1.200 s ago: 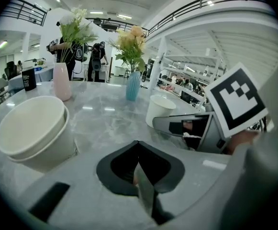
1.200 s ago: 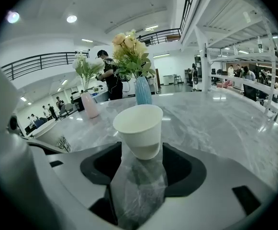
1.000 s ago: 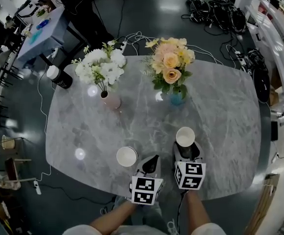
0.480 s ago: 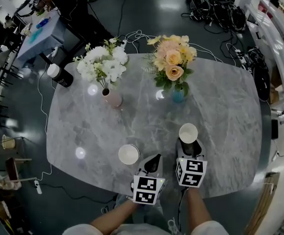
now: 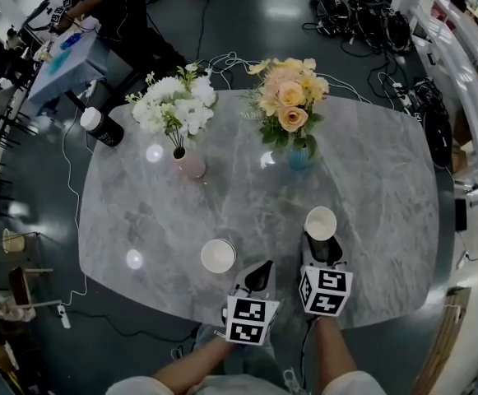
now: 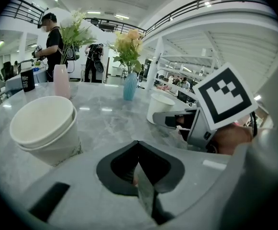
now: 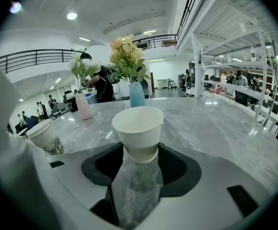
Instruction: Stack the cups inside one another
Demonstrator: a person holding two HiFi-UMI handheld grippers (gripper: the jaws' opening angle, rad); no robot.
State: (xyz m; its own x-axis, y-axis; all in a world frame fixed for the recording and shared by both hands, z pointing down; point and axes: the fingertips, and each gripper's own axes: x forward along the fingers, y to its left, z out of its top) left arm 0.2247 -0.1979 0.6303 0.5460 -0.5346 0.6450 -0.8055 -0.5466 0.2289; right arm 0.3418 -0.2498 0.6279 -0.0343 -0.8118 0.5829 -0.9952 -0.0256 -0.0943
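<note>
A white paper cup (image 5: 218,255), which shows two nested rims in the left gripper view (image 6: 45,128), stands on the grey marble table (image 5: 370,179) near its front edge. Just right of it my left gripper (image 5: 259,268) (image 6: 138,145) is shut with nothing in it. A second white cup (image 5: 320,223) (image 7: 138,128) sits upright between the fingers of my right gripper (image 5: 321,243) (image 7: 138,155), which close on its lower part. The left gripper view also catches that cup (image 6: 160,108) and the right gripper (image 6: 177,121).
A pink vase of white flowers (image 5: 191,164) and a blue vase of peach flowers (image 5: 298,159) stand mid-table at the back. A black cup with a white lid (image 5: 100,127) sits at the far left corner. People stand at a blue table (image 5: 66,56) beyond.
Almost nothing differs. The right gripper and its cup have drifted slightly to the right; the left gripper and the other cup keep their places.
</note>
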